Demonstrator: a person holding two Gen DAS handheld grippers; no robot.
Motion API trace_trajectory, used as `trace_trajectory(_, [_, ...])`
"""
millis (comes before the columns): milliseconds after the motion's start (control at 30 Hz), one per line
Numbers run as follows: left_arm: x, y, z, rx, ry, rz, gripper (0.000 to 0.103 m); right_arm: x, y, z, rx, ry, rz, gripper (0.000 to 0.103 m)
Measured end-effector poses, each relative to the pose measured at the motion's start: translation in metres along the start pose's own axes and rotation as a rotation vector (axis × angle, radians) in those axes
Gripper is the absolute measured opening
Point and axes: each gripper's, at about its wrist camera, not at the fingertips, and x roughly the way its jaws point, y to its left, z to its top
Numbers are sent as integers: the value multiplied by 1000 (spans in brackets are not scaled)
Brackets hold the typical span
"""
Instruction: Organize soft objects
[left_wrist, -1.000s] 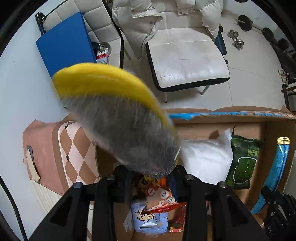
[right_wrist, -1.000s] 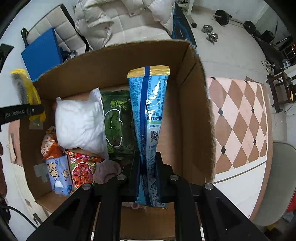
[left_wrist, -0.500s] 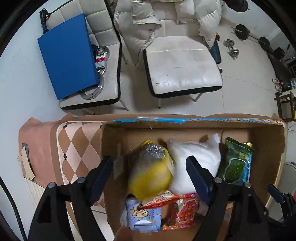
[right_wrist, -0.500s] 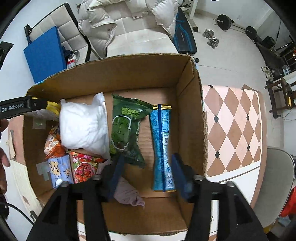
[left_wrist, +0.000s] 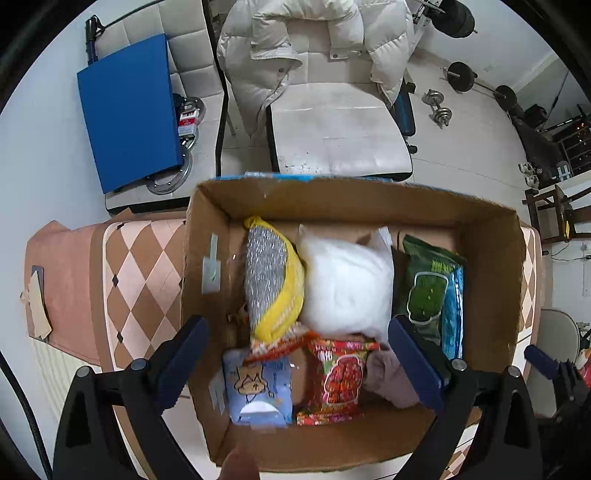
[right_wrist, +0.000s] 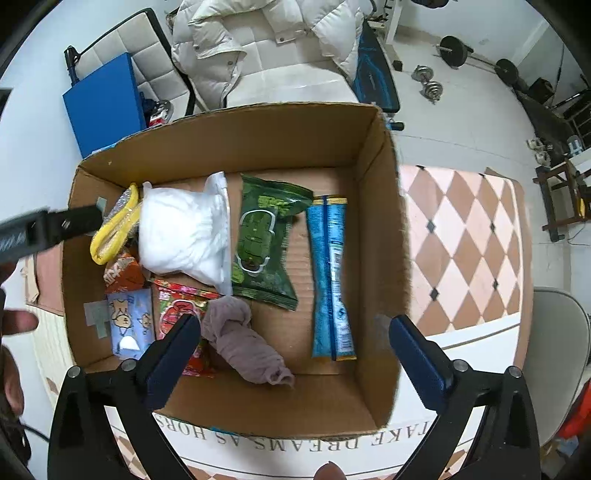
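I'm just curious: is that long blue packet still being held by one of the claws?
No: the blue packet lies flat on the box floor, with the right gripper open above it.

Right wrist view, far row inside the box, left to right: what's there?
yellow sponge → white bag → green wipes pack → blue packet → box wall

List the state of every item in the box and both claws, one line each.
Brown cardboard box: open-topped, flaps up.
Yellow sponge with silver scrubber face: released, leaning on the pillow.
White puffy pillow pack: lying in the box.
Green wet-wipes pack: flat, lid closed.
Long blue snack packet: released, flat on the floor.
Mauve crumpled cloth: bunched.
Left claw: open, empty.
Right claw: open, empty.
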Motion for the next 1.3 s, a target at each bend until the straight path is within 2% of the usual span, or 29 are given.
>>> trace_trajectory(233, [-25, -3, -39, 1, -86, 33, 102, -19, -8, -16, 6, -45, -33, 103])
trace_trajectory(367, [-52, -13, -70, 8, -152, 33, 102, -41, -10, -33, -1, -92, -29, 103])
trace_trajectory(467, [-80, -22, -97, 16, -218, 36, 102, -67, -9, -55, -18, -154, -38, 103])
trace_trajectory(700, [-147, -35, -160, 21, -358, 47, 102, -131, -15, -108, -27, -270, 3, 103])
trace_trajectory(900, [-196, -41, -199, 30, -442, 65, 102, -187, -21, -153, -45, -360, 19, 103])
trace_trajectory(1000, [-216, -46, -220, 37, -485, 104, 102, -211, -23, -172, -48, -395, 20, 103])
trace_trajectory(1300, [-249, -50, -271, 19, -525, 73, 102, -274, -19, -231, -49, -484, 21, 103])
